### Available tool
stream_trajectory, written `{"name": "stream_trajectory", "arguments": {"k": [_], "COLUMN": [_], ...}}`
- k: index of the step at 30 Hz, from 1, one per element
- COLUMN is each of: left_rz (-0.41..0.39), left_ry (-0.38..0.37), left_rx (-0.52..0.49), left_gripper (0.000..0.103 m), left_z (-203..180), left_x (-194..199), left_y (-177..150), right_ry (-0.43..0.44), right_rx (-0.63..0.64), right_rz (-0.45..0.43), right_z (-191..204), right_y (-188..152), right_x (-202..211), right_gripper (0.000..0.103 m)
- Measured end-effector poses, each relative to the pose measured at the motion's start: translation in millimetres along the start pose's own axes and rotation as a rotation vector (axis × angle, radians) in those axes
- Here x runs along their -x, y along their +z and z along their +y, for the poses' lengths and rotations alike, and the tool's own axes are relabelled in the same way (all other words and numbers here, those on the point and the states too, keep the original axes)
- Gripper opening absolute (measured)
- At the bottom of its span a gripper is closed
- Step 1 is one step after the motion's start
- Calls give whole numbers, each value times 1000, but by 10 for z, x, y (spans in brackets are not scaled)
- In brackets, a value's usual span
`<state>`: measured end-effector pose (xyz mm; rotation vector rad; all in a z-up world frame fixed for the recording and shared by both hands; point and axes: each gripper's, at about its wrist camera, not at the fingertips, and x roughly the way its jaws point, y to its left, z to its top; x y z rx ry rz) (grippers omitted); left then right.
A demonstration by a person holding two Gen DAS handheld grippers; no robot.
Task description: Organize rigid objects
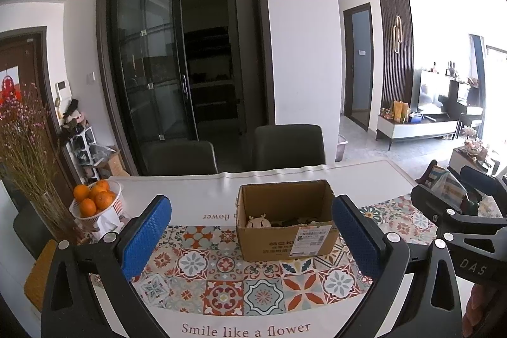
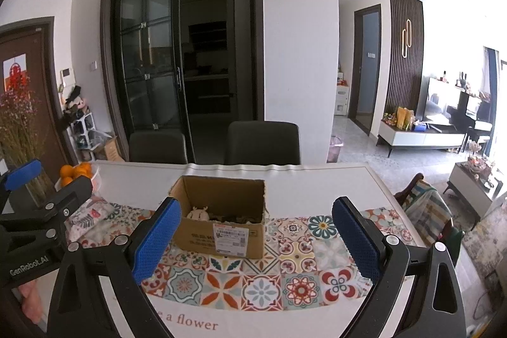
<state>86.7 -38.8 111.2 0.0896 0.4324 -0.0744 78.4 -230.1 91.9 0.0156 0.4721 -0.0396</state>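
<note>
An open cardboard box (image 1: 286, 222) stands on the patterned table mat (image 1: 221, 274); it also shows in the right wrist view (image 2: 221, 217). Inside it lie a small pale toy with antlers (image 1: 258, 222) (image 2: 198, 213) and some darker items I cannot make out. My left gripper (image 1: 253, 239) is open and empty, held above the mat in front of the box. My right gripper (image 2: 256, 239) is open and empty, also in front of the box. Each gripper shows at the edge of the other's view.
A white basket of oranges (image 1: 95, 200) and a vase of dried flowers (image 1: 28, 154) stand at the table's left. Two dark chairs (image 1: 288, 147) sit behind the table. A chair with a striped cloth (image 2: 424, 208) is at the right.
</note>
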Motion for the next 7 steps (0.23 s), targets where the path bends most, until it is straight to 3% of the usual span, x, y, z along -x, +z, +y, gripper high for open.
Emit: {"name": "stream_trajectory", "arguments": {"k": [7], "left_rz": [2], "left_ry": [-2], "left_rx": [1], "left_gripper": [103], "left_z": [-3], "left_x": [-13], "left_y": [0], "right_ry": [4], "right_rx": [1], "right_rz": [4], "right_z": [-7], "right_y": [-9], "right_x": [-18], "right_gripper": [97]}}
